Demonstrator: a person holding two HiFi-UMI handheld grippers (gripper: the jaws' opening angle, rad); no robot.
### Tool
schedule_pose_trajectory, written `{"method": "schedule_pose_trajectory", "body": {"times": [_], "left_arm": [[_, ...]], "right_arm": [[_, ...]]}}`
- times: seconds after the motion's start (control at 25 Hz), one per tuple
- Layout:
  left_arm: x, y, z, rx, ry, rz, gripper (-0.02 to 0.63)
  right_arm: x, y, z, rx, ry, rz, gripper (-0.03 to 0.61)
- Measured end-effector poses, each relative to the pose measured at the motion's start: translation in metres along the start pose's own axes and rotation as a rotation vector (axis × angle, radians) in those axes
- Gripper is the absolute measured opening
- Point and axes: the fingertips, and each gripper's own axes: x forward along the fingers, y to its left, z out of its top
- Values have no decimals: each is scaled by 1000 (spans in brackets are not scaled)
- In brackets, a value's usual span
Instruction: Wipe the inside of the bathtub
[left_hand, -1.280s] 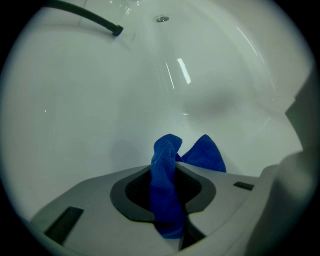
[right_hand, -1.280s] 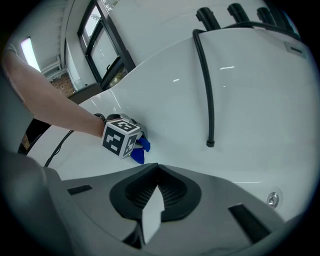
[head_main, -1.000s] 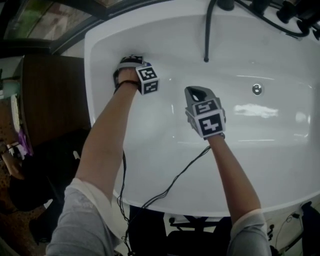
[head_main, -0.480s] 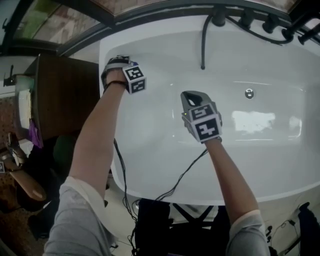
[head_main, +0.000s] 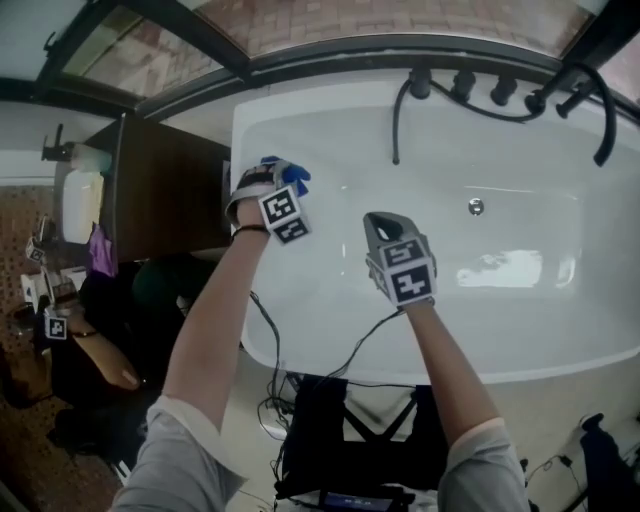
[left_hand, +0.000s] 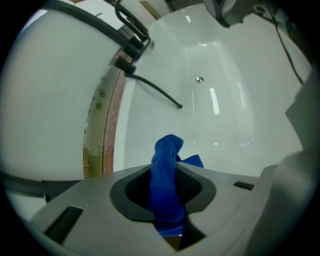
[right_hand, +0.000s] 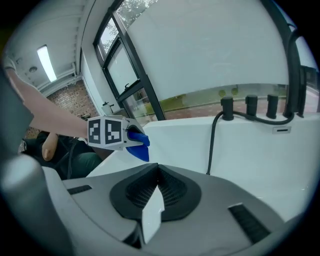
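The white bathtub (head_main: 520, 300) fills the head view, its drain (head_main: 476, 207) right of centre. My left gripper (head_main: 265, 172) hovers at the tub's left end, shut on a blue cloth (head_main: 291, 172). In the left gripper view the blue cloth (left_hand: 167, 162) sticks up out of the shut left gripper (left_hand: 167, 189), facing the tub's inside (left_hand: 220, 130). My right gripper (head_main: 386, 226) hangs over the tub's left half with its jaws together. In the right gripper view the right gripper (right_hand: 157, 192) shows only a thin white sliver between the jaws, and the left gripper (right_hand: 131, 136) appears with the cloth (right_hand: 139, 146).
A black shower hose (head_main: 397, 115) hangs down the far wall from a row of black taps (head_main: 470, 85). A dark wooden cabinet (head_main: 165, 190) stands against the tub's left end. A person (head_main: 95, 345) sits at far left. Black cables (head_main: 330, 370) trail over the near rim.
The head view has pulled back, so more of the tub shows. My left gripper has come off the far-left corner toward the left rim, and the blue cloth now shows. The right gripper stays over the tub.
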Motion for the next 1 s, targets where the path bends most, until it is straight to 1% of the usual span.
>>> {"method": "schedule_pose_trajectory", "body": {"times": [0.16,0.28,0.36,0.56,0.68,0.8,0.88,1.0], "left_arm": [[-89,-6,12,-216,-83,6,101],[-153,-15,19,-442,-137,-1,101],[-196,-24,26,-562,-176,1,101],[-306,-46,51,-843,-320,-5,102],[-371,-63,73,-966,-377,-8,103],[-436,-72,89,-1059,-413,-5,103],[-474,-73,95,-1095,-435,-4,103],[-516,-77,93,-1118,-470,7,103]], "right_arm": [[-66,23,20,4,-22,42,-5],[-119,35,31,-17,-53,80,-5],[-155,41,37,-39,-67,94,-5],[-241,54,51,-72,-95,111,-5],[-295,51,55,-65,-123,110,-5],[-347,55,63,-41,-148,119,-5],[-374,65,69,-49,-156,123,-5],[-402,81,66,-53,-163,103,-5]]}}
